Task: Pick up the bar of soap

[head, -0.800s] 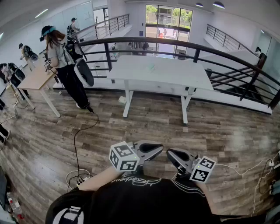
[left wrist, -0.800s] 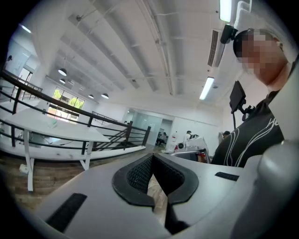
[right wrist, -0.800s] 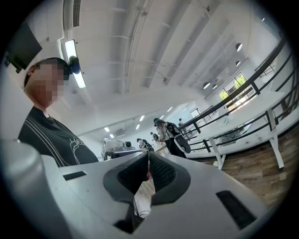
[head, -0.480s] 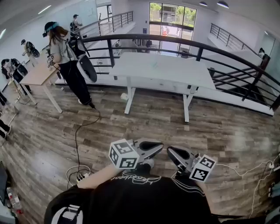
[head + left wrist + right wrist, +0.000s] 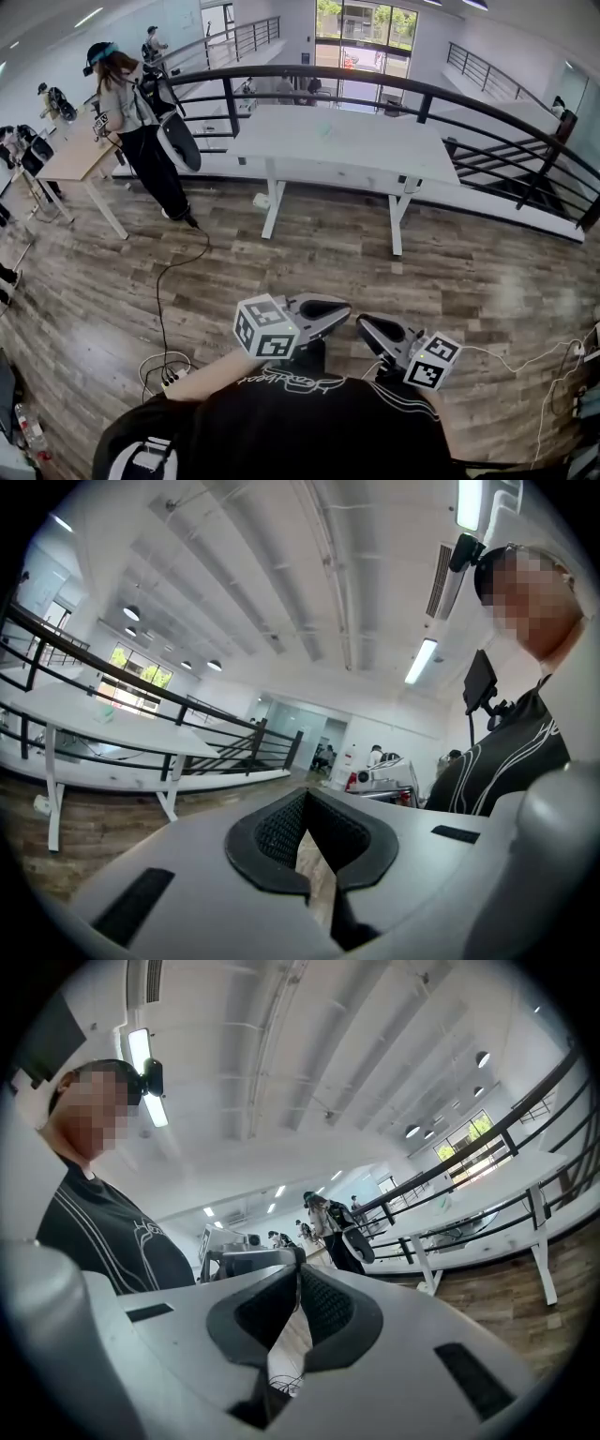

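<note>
I hold both grippers close to my chest, above the wooden floor. My left gripper (image 5: 345, 313) has its jaws together with nothing between them; in the left gripper view (image 5: 305, 795) the dark pads meet at the tips. My right gripper (image 5: 362, 324) is shut and empty as well (image 5: 298, 1266). A white table (image 5: 375, 155) stands some way ahead by the railing. On it lies a small pale green object (image 5: 324, 128), too small to identify, which shows in the left gripper view too (image 5: 105, 712). No bar of soap is clearly visible.
A black curved railing (image 5: 487, 117) runs behind the table. A person (image 5: 131, 131) stands at a wooden table (image 5: 75, 161) at the left. A black cable (image 5: 161, 300) and a power strip (image 5: 171, 379) lie on the floor to my left; white cables (image 5: 525, 366) lie at the right.
Both grippers stay shut in the same place by my chest. My dark shoe has come into view between them, and the room has shifted a little in the head view.
</note>
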Motion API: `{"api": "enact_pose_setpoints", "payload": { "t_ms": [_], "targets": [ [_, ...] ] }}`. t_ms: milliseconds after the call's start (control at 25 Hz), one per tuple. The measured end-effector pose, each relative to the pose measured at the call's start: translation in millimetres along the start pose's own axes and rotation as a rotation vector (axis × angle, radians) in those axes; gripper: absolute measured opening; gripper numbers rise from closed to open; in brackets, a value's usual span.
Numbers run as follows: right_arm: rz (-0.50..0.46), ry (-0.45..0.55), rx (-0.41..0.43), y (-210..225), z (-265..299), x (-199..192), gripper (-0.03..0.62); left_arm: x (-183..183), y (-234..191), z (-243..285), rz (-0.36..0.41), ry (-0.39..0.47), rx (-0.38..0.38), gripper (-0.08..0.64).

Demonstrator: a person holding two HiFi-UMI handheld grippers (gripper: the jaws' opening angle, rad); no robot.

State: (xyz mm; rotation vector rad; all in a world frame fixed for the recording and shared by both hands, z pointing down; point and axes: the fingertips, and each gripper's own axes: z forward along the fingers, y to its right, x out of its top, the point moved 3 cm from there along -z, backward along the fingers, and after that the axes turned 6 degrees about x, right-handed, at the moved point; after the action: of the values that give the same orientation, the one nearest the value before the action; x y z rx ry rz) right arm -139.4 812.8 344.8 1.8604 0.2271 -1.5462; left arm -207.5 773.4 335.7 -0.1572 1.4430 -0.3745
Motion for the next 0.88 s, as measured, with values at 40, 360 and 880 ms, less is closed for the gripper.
{"api": "enact_pose_setpoints", "payload": {
  "t_ms": [40, 360, 880],
  "targets": [
    [0.001, 0.000, -0.001, 3.1, 1.9, 0.1, 0.018, -0.5, -2.9, 1.2, -0.001, -0.001, -0.003, 0.008],
    [0.023, -0.009, -0.023, 55.2, 30.3, 7.0, 0.018, 4.6, -60.7, 10.8, -0.043, 0.018, 0.014, 0.008],
    [0.083, -0.006, 0.017, 210.9, 123.2, 74.7, 0.018, 72.3, -238.3, 62.5, -0.111, 0.008, 0.052, 0.008]
  ]
}}
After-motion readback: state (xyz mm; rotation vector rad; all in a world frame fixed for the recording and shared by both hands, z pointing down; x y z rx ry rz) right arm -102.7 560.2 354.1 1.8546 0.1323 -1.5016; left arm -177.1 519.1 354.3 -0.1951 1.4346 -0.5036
